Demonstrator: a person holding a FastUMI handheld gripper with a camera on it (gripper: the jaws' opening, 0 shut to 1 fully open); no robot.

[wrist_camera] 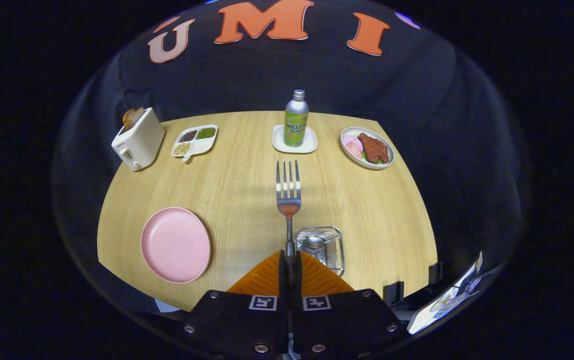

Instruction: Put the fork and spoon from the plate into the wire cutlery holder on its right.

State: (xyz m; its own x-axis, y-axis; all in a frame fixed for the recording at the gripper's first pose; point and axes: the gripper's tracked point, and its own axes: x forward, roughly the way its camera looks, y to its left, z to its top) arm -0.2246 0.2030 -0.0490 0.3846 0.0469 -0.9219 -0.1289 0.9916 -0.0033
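1 fork (288, 187), 1 spoon (313, 244), 2 plates (175, 244) (367, 147), 1 bottle (296, 118), 1 toaster (138, 139).

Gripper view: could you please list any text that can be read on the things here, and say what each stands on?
On the bottle on the coaster: a printed label, left untranscribed.
On the gripper: square markers, coded patterns, no words.
On the card beyond the table: print too small to read.
On the fork, clamped between the shut fingers: none.
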